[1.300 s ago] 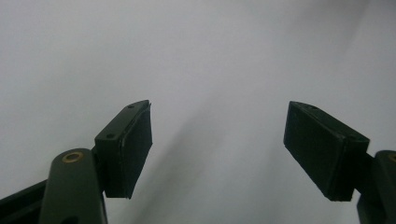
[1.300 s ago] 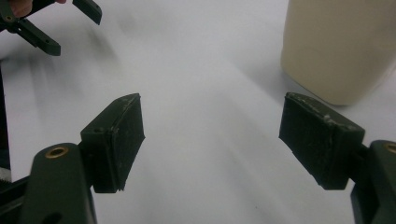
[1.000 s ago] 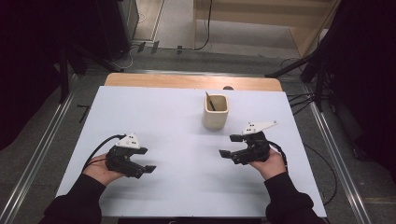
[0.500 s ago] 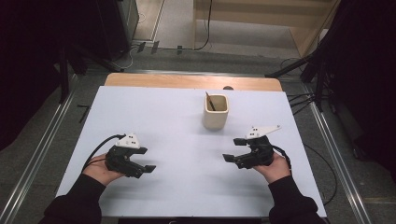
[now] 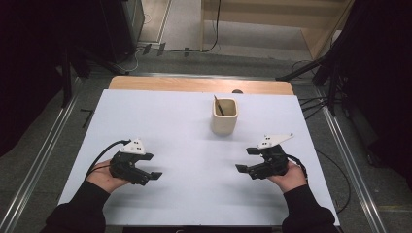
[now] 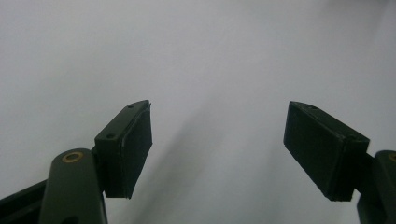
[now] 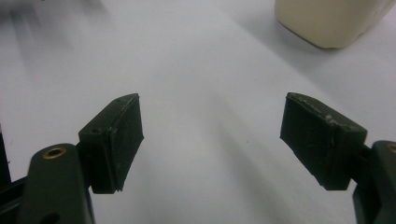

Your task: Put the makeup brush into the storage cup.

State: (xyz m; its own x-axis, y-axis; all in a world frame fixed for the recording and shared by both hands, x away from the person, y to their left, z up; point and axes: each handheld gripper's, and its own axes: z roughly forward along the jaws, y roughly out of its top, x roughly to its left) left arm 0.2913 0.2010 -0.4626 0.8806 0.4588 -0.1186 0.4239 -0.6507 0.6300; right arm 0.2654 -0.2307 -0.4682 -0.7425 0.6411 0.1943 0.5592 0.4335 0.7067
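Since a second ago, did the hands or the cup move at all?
The right gripper pulled back toward the person and away from the cup, its jaws open and empty. Nothing was grabbed or let go. The left gripper stayed put, open. The cup, with the stick inside it, stayed where it was on the table.

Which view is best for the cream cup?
High view: the whole cream cup shows upright on the white table, a stick inside. The right gripper view catches its base alone at the top edge; the left gripper view faces bare table.
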